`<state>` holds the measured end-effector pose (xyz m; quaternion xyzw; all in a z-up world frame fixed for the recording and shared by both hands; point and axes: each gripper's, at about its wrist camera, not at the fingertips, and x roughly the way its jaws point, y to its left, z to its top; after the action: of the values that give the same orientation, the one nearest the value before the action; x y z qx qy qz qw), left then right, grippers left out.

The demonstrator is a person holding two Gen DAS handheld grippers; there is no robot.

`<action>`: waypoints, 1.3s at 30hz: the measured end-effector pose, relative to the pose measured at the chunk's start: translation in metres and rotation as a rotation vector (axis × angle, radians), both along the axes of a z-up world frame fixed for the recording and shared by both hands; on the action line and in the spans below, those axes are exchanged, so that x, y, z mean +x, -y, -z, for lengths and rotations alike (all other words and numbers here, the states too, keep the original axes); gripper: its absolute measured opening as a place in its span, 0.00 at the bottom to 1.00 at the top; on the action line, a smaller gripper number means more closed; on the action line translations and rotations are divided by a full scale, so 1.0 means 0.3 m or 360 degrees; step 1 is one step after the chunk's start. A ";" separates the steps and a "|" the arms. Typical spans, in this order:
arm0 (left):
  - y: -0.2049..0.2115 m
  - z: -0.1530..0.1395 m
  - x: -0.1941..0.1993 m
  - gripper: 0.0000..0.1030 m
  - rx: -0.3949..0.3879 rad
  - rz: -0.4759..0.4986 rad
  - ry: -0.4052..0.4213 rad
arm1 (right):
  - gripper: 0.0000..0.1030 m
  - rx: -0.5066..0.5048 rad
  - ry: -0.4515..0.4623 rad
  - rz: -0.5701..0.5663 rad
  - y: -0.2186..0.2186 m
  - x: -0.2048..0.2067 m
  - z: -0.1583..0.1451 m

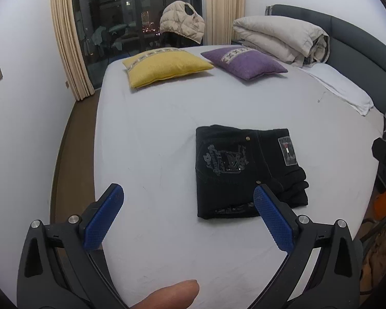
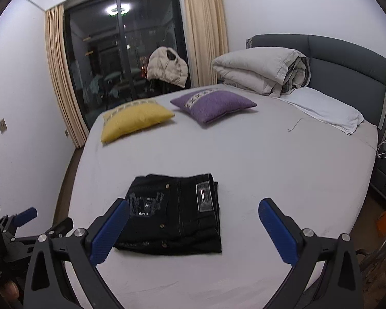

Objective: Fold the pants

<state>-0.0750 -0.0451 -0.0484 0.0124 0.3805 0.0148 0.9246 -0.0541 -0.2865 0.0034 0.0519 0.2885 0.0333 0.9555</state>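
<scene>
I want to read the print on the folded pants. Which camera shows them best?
The left wrist view: the pants lie sharp and mostly unobstructed, the grey print clear. In the right wrist view the pants are blurrier, and a blue finger hides their near left corner.

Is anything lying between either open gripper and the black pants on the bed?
Nothing visible does. The pants lie folded on the bare sheet, with only sheet between them and the left gripper or right gripper. The yellow cushion and purple cushion sit well beyond.
</scene>
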 end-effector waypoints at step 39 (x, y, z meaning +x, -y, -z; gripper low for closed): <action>0.003 0.074 0.072 1.00 -0.0016 0.0015 -0.0068 | 1.00 -0.0044 -0.0215 -0.0093 -0.093 0.050 0.111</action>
<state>-0.0534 -0.0461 -0.0705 0.0098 0.4002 0.0084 0.9163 -0.0393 -0.2585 -0.0299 0.0323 0.3542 0.0535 0.9331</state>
